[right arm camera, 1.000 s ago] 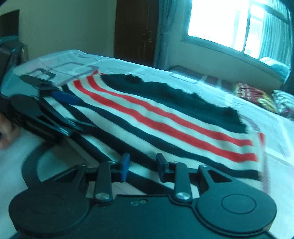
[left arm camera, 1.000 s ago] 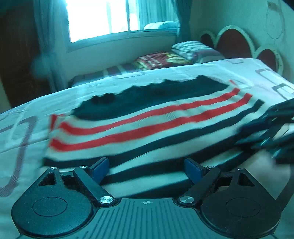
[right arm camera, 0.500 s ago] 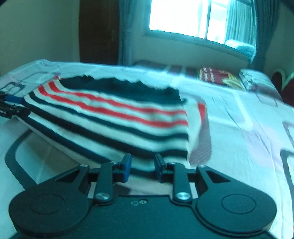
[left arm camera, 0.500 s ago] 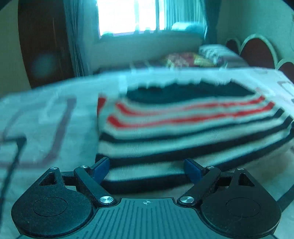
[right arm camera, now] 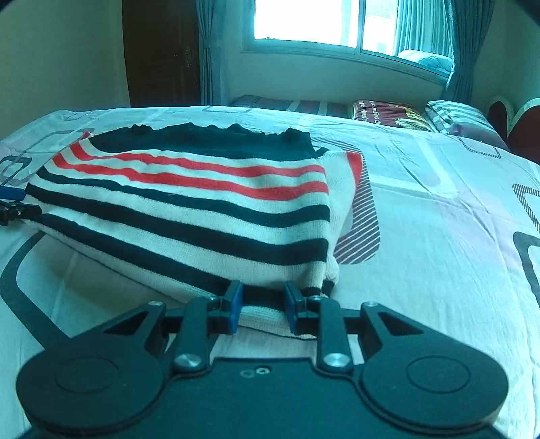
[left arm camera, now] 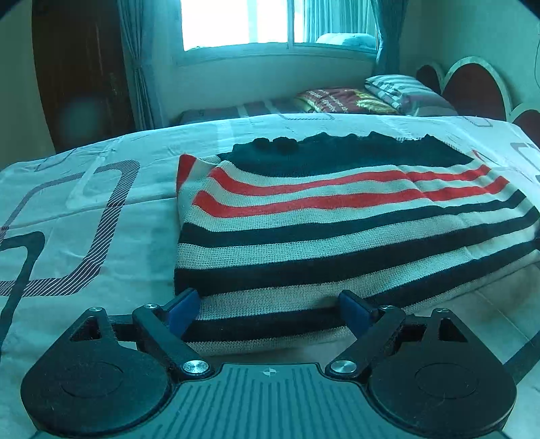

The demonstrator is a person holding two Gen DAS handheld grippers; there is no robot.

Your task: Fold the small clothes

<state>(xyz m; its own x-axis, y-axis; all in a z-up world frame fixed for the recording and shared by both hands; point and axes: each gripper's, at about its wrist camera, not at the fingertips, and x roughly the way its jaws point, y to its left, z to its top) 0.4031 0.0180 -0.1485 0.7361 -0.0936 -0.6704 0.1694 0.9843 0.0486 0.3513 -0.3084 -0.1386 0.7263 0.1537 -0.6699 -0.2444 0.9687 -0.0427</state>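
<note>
**Striped knit lifted at its near hem by both grippers**

Knitted in cream, navy and red bands, the sweater lies folded across the bed, its dark collar end toward the window and its near hem raised off the sheet. We see our left gripper held low and level, pointing along the bed toward the headboard side; its blue fingers stand wide apart with the hem's left corner lying between them, so it is released rather than pinching. Our right gripper also sits low and roughly level at the hem's right corner, its fingers drawn in close against a bunched edge of the knit, grasping the sweater. From the right wrist view the tip of the left gripper peeks in at the far left edge, beside the cloth. A red edge of the layer beneath shows past the fold on the sweater's outer side. Pillows lie near the window wall.
</note>
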